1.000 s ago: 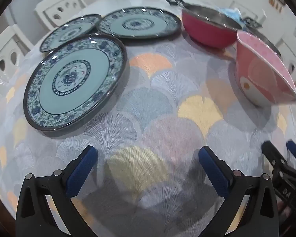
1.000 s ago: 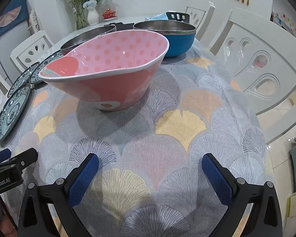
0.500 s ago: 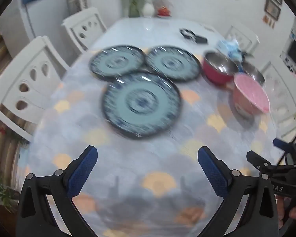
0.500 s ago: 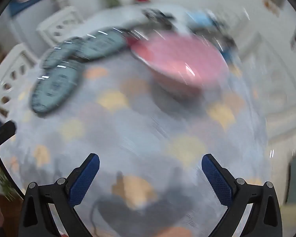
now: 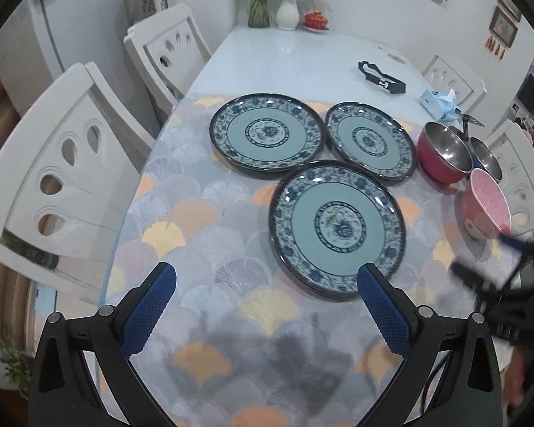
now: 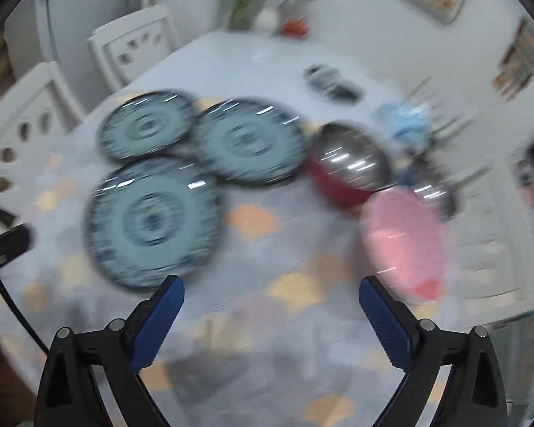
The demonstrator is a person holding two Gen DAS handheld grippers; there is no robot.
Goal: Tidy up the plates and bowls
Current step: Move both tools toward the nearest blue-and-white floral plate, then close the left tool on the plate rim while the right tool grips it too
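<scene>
Three teal plates with blue floral rims lie on the patterned tablecloth: a near one [image 5: 338, 226], a far left one [image 5: 266, 131] and a far right one [image 5: 369, 141]. To their right stand a red steel-lined bowl [image 5: 443, 156], a blue steel bowl [image 5: 486, 158] and a pink dotted bowl [image 5: 486, 208]. My left gripper [image 5: 265, 306] is open and empty, high above the table's near end. My right gripper [image 6: 270, 313] is open and empty; its view is blurred and shows the near plate [image 6: 153, 220] and the pink bowl [image 6: 406, 249].
White chairs [image 5: 64, 178] stand along the left side and others [image 5: 523, 178] on the right. A tissue pack [image 5: 439, 101], a black part [image 5: 381, 78] and a flower vase [image 5: 288, 10] sit on the bare far tabletop.
Both grippers have risen and pulled back from the table, so the views now take in all plates and bowls from above. Both stay open. The dishes have not moved.
</scene>
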